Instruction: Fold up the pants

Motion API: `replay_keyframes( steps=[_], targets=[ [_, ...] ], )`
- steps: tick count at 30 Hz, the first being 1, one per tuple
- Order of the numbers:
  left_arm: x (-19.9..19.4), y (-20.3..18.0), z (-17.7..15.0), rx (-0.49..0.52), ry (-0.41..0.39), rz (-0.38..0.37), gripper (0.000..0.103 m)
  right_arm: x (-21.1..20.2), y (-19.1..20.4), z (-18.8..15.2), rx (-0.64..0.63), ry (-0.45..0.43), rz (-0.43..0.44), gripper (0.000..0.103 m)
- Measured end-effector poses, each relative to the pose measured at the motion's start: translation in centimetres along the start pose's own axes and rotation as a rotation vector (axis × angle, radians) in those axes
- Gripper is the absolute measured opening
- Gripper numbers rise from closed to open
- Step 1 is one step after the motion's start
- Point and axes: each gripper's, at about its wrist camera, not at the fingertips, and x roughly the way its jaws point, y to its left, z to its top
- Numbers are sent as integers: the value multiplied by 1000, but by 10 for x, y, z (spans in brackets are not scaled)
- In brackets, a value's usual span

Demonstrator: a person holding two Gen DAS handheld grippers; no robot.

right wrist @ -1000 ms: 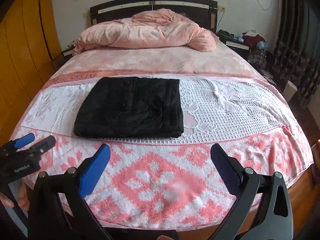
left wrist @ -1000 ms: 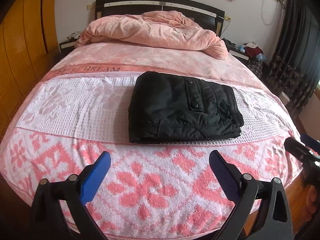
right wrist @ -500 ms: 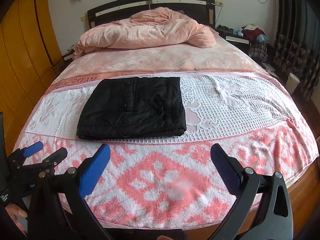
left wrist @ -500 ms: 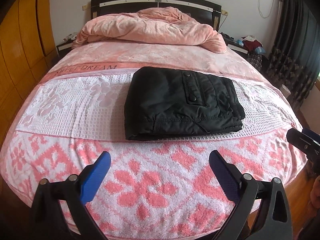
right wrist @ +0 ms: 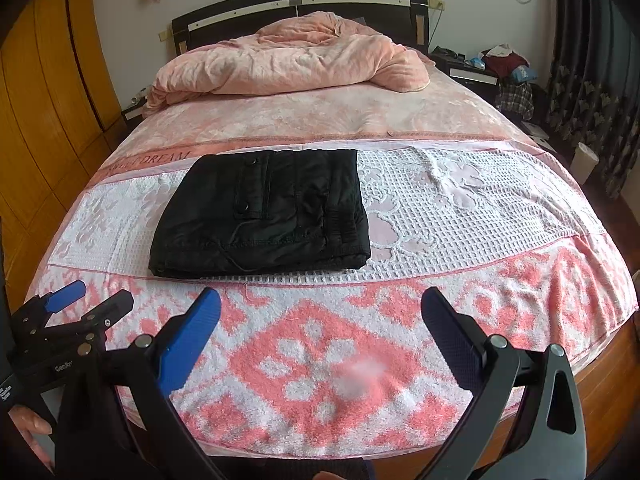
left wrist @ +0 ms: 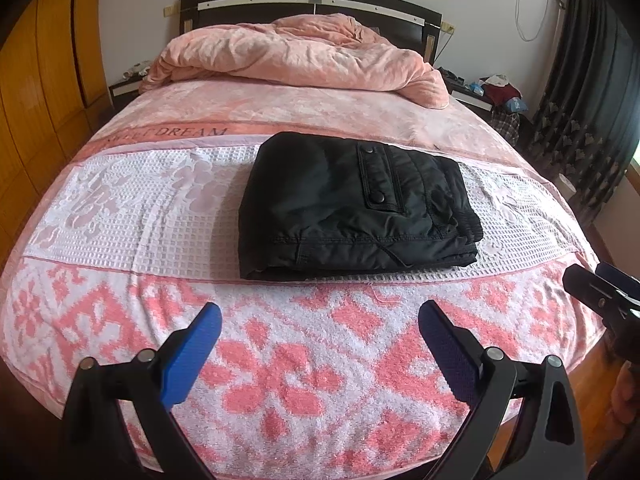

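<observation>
pink bed point(left wrist: 320, 360) — folded pants point(left wrist: 352, 208)

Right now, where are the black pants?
The folded black pants lie on the white waffle towel across the bed, ahead of both open tongs, below the heaped pink duvet.

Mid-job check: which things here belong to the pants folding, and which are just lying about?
Job: black pants, folded on the white towel; left gripper and right gripper, both open.

Lying about: pink quilt, clothes pile beside the bed.
</observation>
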Motion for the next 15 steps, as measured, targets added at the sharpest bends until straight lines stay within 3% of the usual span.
replay_keyframes(
  steps=[15],
  targets=[
    [-1,0,0,-8,6,4,99,1,0,0,1,1,-1,100]
  ],
)
